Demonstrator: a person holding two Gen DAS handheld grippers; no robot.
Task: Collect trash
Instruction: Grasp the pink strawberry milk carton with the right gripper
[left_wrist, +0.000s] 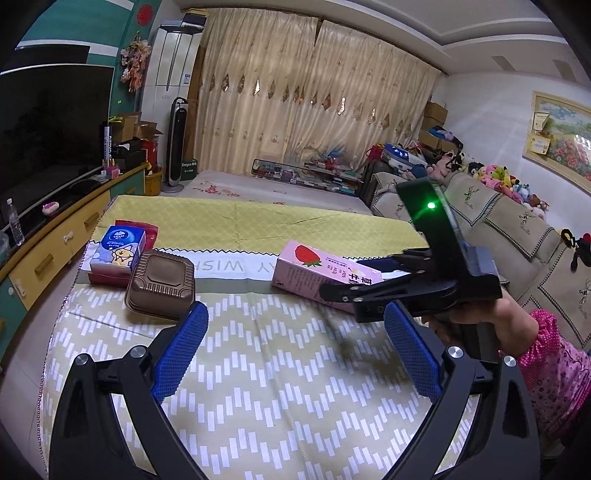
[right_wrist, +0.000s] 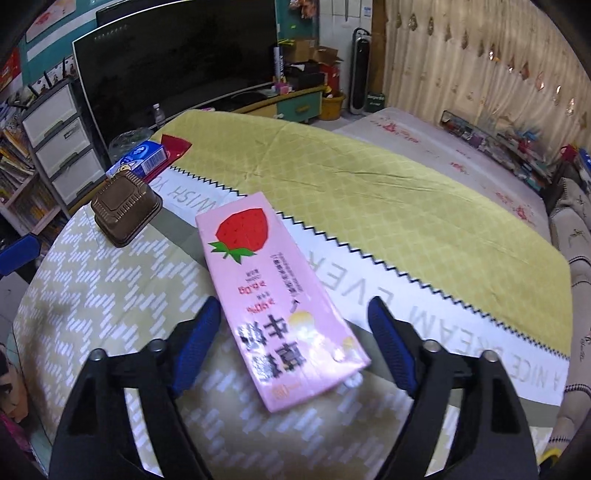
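Pink strawberry carton lay flat on the table between the wide right fingers.

From the left wrist, the left gripper (left_wrist: 295, 354) stood wide and empty over the patterned table (left_wrist: 258, 387), a brown tray (left_wrist: 160, 282) just beyond its left finger, a blue tissue pack (left_wrist: 116, 249) behind it. From the right wrist, the right gripper (right_wrist: 293, 347) straddled the pink carton (right_wrist: 273, 291) without touching it.
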